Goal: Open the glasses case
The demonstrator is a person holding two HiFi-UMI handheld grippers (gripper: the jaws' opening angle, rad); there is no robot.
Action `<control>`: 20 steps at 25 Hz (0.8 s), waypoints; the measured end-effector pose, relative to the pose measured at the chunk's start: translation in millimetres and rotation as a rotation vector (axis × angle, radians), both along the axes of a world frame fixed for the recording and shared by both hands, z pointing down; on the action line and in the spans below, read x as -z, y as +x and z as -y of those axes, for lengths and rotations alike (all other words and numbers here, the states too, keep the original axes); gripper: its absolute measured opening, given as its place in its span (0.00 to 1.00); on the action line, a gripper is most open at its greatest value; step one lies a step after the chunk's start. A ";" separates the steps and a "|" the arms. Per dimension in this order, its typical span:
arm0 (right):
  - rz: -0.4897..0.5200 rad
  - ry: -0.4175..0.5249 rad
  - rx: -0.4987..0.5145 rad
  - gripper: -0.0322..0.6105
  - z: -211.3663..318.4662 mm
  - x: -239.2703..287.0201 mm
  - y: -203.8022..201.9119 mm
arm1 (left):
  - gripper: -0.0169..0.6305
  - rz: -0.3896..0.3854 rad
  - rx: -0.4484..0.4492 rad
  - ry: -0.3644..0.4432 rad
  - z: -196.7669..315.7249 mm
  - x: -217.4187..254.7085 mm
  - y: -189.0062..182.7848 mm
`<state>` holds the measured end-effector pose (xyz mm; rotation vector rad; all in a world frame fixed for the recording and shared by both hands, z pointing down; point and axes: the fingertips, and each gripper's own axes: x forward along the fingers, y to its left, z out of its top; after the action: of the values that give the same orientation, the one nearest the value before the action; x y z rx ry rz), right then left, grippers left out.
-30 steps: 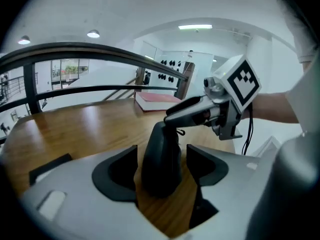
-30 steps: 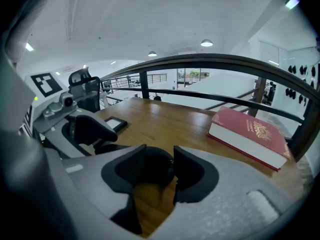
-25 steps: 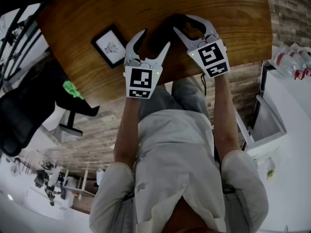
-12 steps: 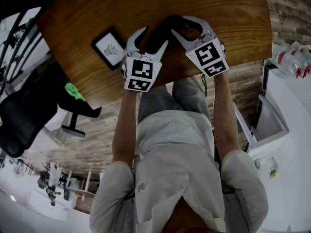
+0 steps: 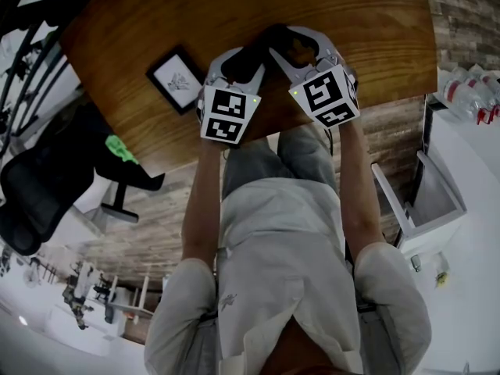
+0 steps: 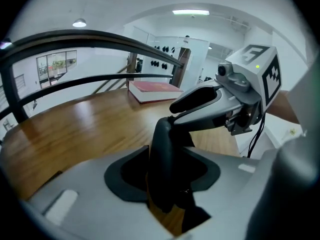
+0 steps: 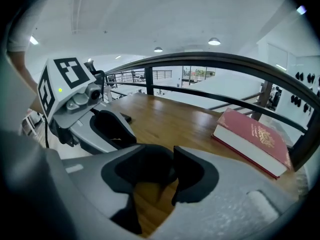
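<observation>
Glasses case (image 5: 264, 44), dark, sits at upper centre of the head view on the wooden table (image 5: 117, 30), caught between both tools. The left gripper (image 6: 165, 170) has its jaws closing about halfway in, one end of the case standing upright between them, and the pads look to be touching its flanks. The right gripper (image 7: 152, 181) is on the other end, jaws partly apart, and seems clamped on it. No seam or hinge is visible, so lid and base cannot be told apart. The case reads as not yet open, and its contents cannot be seen. A white open box (image 5: 402, 221) stands off the table at right of the head view; its inside is bare grey as far as it shows. A red book (image 7: 255, 139) and a small framed picture (image 5: 178, 76) lie on the table, well clear of the case.

Risks, as judged:
- If either tool pinches across both halves, it would hold the lid shut.
- A narrow grip on a rounded shell could let the case squirt out and skid.
- The two tools are crowded together and may foul each other when pulled apart.
- Anything inside could spill if the case opens while tilted.
</observation>
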<state>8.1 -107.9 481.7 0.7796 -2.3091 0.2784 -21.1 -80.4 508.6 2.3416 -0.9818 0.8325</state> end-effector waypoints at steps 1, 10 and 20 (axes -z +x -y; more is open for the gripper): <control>-0.004 0.000 0.002 0.32 -1.5 0.2 -1.1 | 0.32 -0.007 0.008 -0.005 0.1 -0.1 -0.3; -0.078 -0.008 -0.015 0.32 -5.5 -1.4 1.2 | 0.32 -0.072 0.065 -0.058 0.8 -1.5 -3.9; -0.100 -0.017 0.002 0.32 -10.7 -3.2 2.3 | 0.27 -0.068 0.123 -0.055 10.9 -3.5 -20.8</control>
<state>10.5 -97.2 484.9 0.7649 -2.2111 0.2525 -41.9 -91.3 512.1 2.2228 -1.0494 0.7189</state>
